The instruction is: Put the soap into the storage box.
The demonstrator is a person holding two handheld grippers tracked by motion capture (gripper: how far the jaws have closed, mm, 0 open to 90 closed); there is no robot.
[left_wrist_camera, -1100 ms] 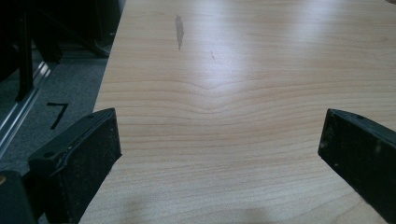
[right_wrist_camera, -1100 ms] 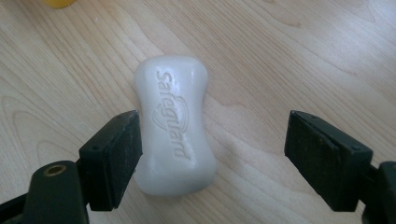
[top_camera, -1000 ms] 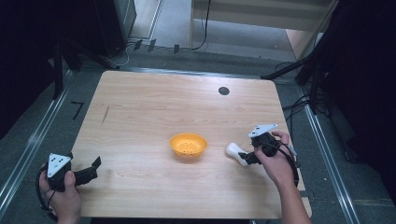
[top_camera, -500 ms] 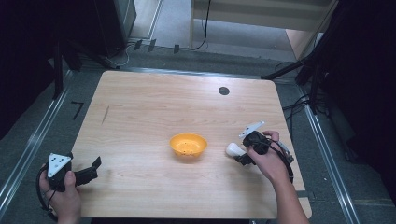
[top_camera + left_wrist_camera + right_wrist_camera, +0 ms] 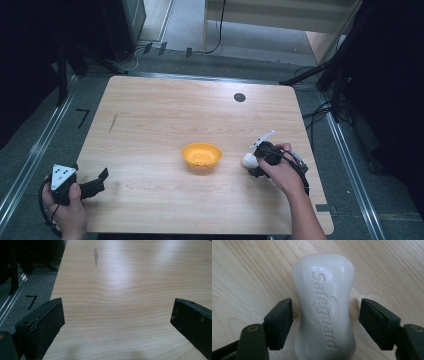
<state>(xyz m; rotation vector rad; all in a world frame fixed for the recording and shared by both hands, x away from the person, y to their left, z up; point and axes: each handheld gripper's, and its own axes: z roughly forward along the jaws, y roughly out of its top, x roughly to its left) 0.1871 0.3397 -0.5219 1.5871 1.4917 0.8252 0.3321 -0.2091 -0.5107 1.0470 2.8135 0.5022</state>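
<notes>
The soap (image 5: 325, 307) lies on the table (image 5: 150, 125) just right of the bowl (image 5: 201, 154), between the spread jaws of the right gripper (image 5: 325, 322), not yet pinched; hard, smooth, likely slippery, so grip its narrow waist

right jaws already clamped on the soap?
No, in the right gripper view the jaws straddle the soap bar with a visible gap on each side.

— What sort of place is this?
— A lab or test room. The wooden desk (image 5: 165, 115) stands on grey carpet (image 5: 185, 30), metal rails (image 5: 30, 150) run along both its sides, and black cables (image 5: 217, 30) trail behind it.
— Anything homely?
— No. Dark stands (image 5: 62, 75) flank the desk.
</notes>
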